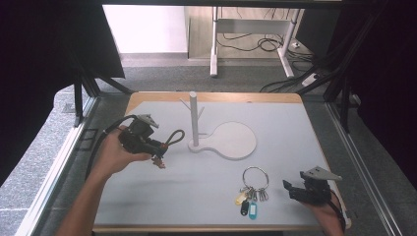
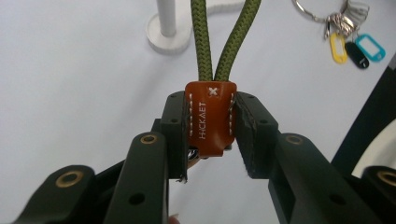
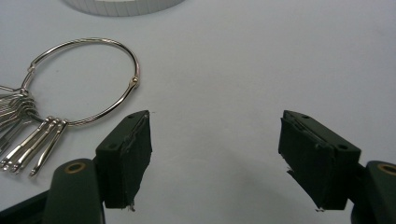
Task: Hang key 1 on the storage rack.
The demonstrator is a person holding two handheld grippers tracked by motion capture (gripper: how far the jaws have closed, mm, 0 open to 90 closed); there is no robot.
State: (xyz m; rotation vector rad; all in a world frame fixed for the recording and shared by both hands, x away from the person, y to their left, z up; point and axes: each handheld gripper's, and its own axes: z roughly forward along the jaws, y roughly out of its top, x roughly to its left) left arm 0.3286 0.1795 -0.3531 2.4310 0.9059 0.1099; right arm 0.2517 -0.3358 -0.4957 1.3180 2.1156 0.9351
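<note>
Left gripper (image 2: pixel 212 135) fingers pinch the strap's leather tab (image 2: pixel 211 116); keep its loop (image 1: pixel 175 136) open toward the stand's peg (image 1: pixel 185 103). Right gripper (image 3: pixel 215 158) fingers stand wide near the keys (image 1: pixel 252 191).

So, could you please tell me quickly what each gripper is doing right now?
Left gripper: shut on the brown leather tab of the green cord loop.
Right gripper: open, holding nothing.

I work in what looks like a lab: black curtains (image 1: pixel 44 54) frame my grey-topped, wood-edged table (image 1: pixel 295 142) at both frame sides. At upper centre, black cables (image 1: pixel 255 44) tangle under a white-legged desk (image 1: pixel 214 49) on grey carpet (image 1: pixel 162 78).
</note>
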